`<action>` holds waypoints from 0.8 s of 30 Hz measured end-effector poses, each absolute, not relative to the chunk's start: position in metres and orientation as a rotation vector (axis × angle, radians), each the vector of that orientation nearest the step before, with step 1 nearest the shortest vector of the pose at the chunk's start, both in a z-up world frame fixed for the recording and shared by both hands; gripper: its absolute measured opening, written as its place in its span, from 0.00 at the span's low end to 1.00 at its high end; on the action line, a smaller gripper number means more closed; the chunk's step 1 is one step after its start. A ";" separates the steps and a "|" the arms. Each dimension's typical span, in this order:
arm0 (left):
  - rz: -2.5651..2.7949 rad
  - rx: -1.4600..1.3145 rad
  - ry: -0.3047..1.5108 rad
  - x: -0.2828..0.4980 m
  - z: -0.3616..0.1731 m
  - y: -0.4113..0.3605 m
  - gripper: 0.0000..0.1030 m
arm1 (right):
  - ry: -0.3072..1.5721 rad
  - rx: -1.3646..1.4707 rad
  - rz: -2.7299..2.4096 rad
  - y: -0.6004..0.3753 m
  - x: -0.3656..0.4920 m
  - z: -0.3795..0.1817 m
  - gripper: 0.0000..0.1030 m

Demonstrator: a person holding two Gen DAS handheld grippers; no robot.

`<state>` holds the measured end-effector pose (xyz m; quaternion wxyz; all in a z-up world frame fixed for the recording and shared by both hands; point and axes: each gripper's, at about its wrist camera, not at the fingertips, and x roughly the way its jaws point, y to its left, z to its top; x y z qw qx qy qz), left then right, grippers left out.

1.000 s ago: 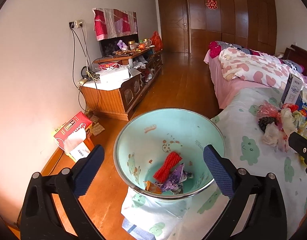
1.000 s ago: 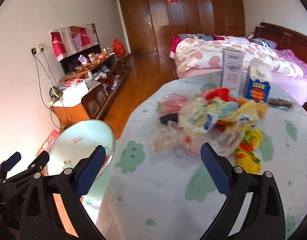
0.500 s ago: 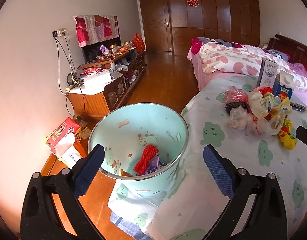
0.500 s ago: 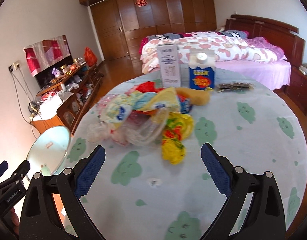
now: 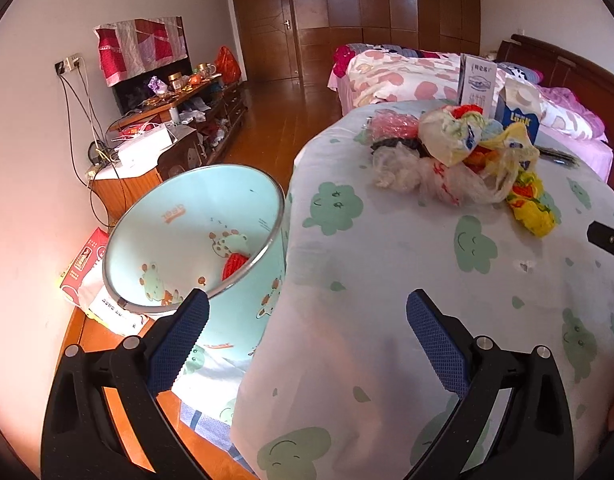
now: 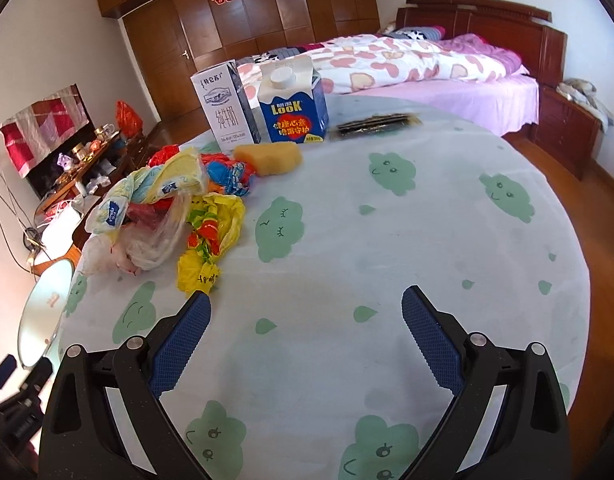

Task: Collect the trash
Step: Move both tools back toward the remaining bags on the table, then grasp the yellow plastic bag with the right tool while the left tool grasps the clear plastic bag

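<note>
Right gripper [image 6: 306,320]: jaws spread wide, nothing between the pads, hovering over the near part of the round table [image 6: 387,248] with the cloud-print cloth. Left gripper [image 5: 307,324]: likewise spread and empty, above the table's near-left edge.

Nearest trash item: yellow wrapper [image 6: 209,240], crumpled and elongated, long axis running from just beyond the right gripper's left pad away toward the table's far side. Touching it on the left is the main trash pile [image 6: 155,208] of clear and printed plastic bags, spread along the table's left edge. Beyond the pile, a yellow sponge-like lump [image 6: 269,157]. At the far edge stand a white milk carton [image 6: 223,108] and a blue carton [image 6: 293,104], both upright, side by side; a dark flat packet [image 6: 377,123] lies to their right.

Mint-green bin [image 5: 195,248] stands on the floor against the table's left edge, mouth tilted in the left view; red trash [image 5: 235,264] is inside.

Versus 1.0 s ago: the left view showed the bin centred between the jaws; it now sits at left with the table filling the frame. The right view has swung from the left edge to the table centre. Both grippers remain unclosed.
</note>
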<state>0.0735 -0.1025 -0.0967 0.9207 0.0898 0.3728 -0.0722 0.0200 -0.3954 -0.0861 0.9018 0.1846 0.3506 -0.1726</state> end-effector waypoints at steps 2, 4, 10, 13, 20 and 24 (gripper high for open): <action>-0.156 0.200 0.770 0.074 -0.100 -0.107 0.94 | 0.725 0.381 -0.342 -0.397 0.023 -0.084 0.91; -0.155 0.206 0.768 0.075 -0.102 -0.110 0.94 | 0.715 0.381 -0.320 -0.398 0.029 -0.079 0.91; -0.138 0.185 0.757 0.083 -0.100 -0.109 0.93 | 0.743 0.393 -0.237 -0.390 0.064 -0.077 0.90; -0.130 0.176 0.755 0.088 -0.098 -0.107 0.93 | 0.787 0.381 -0.207 -0.381 0.087 -0.082 0.90; -0.134 0.175 0.715 0.099 -0.085 -0.107 0.92 | 0.893 0.308 -0.190 -0.368 0.113 -0.098 0.50; -0.172 0.163 0.690 0.107 -0.075 -0.116 0.92 | 0.888 0.326 -0.182 -0.377 0.101 -0.099 0.32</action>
